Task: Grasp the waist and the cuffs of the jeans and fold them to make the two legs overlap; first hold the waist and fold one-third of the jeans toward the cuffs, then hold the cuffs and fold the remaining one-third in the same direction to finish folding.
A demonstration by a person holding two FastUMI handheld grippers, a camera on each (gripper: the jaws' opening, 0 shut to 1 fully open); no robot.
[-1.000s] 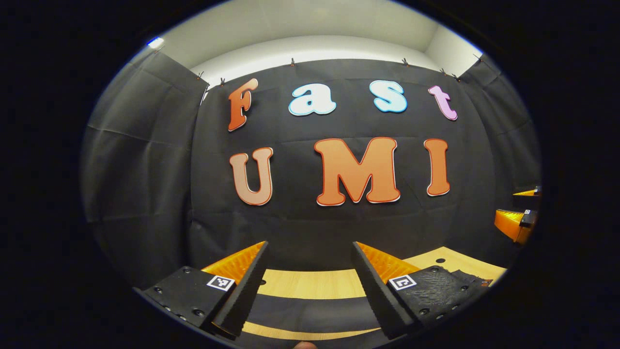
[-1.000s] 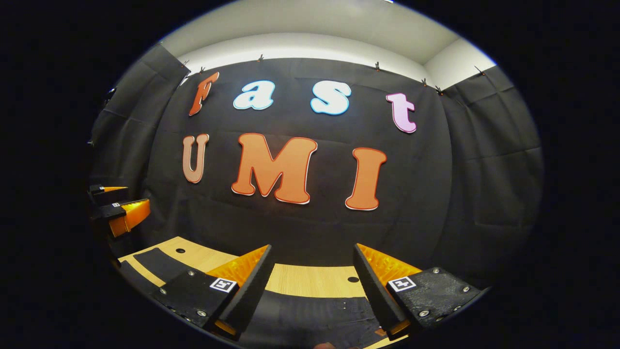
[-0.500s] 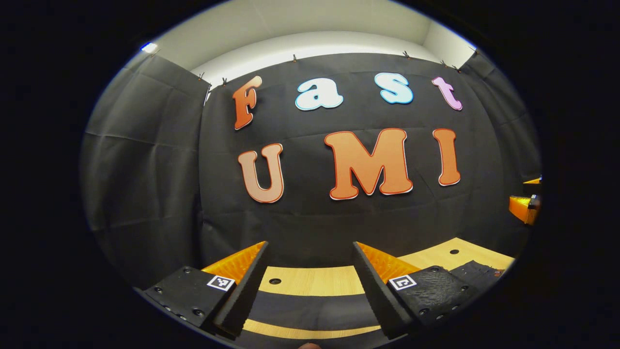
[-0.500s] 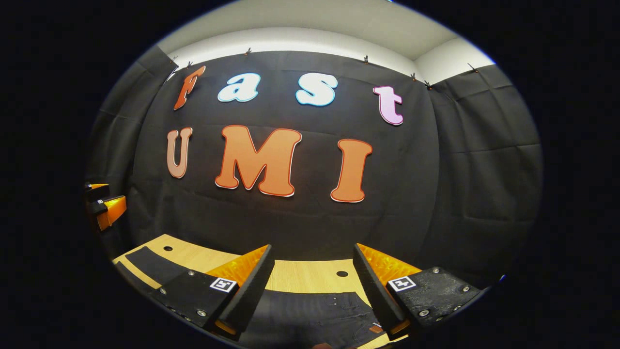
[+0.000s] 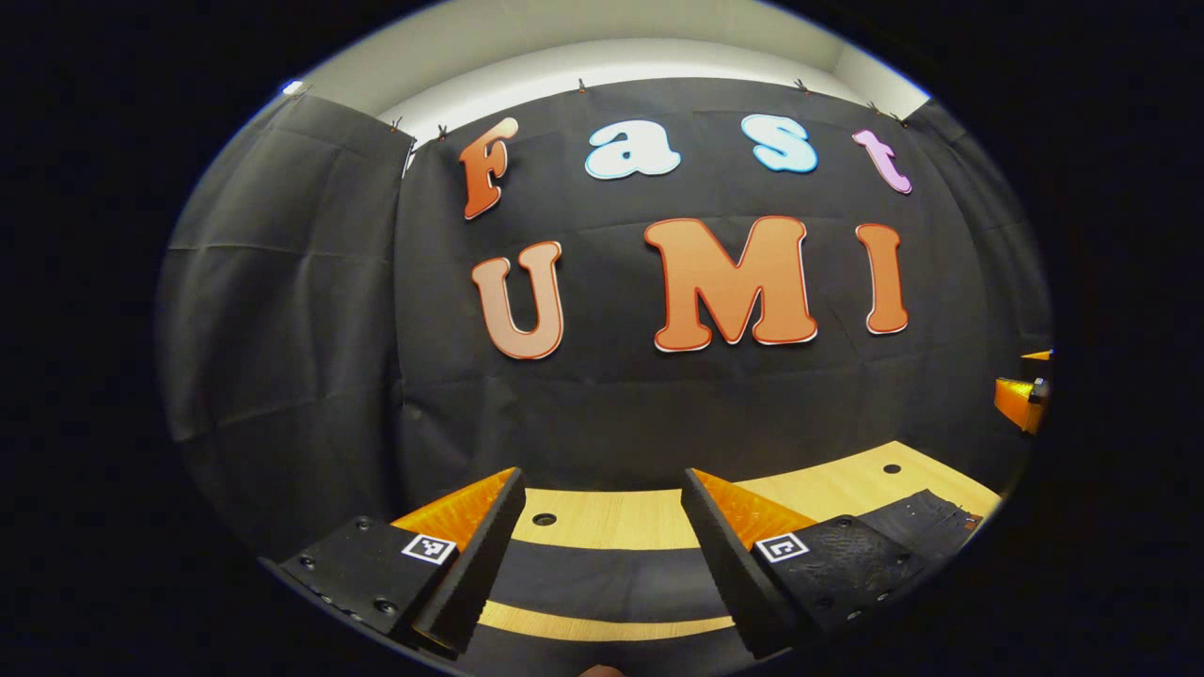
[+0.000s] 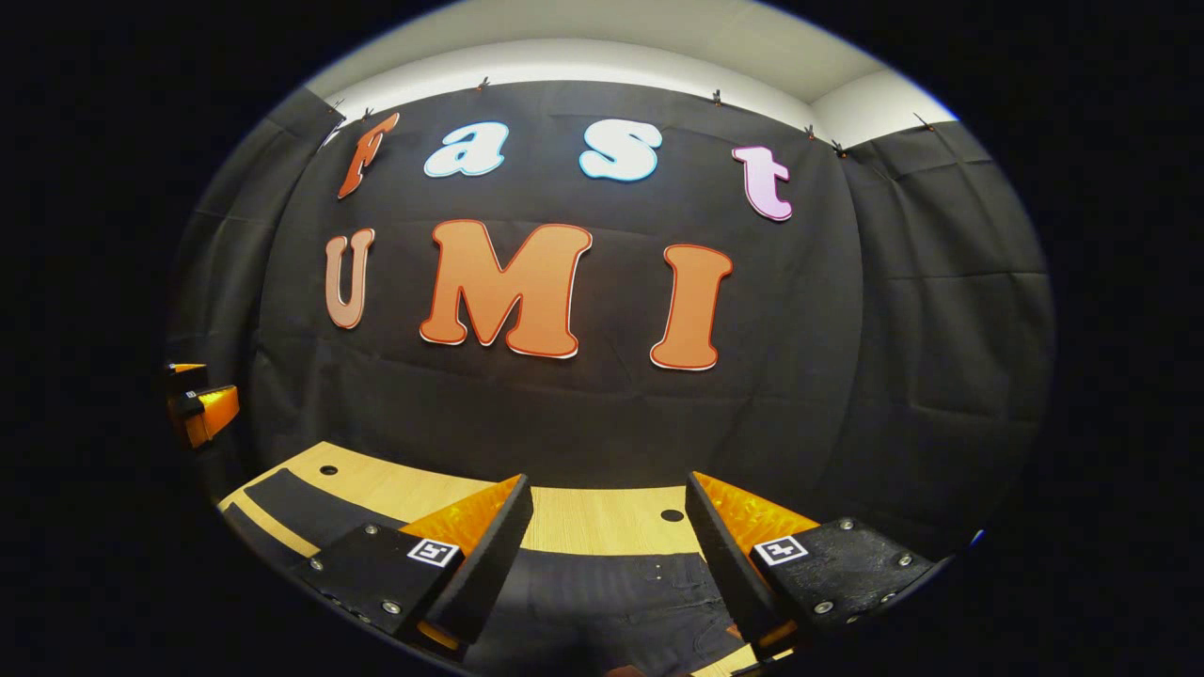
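Your jeans (image 6: 602,602) lie flat on the wooden table (image 6: 583,522), waist end under your right gripper (image 6: 607,564), legs stretching toward your left gripper (image 5: 602,564). Both grippers hang above the jeans with fingers spread and nothing between them, probably lined up so you can take waist and cuffs together. Since half a second ago both views have tipped down, bringing more table and denim into sight.

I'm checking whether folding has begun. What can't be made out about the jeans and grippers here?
- Jeans, right gripper view: near part cut off by the bottom edge and the right gripper.
- Jeans, left gripper view: partly behind the left gripper.
- Right gripper, left gripper view: cut off by the edge.
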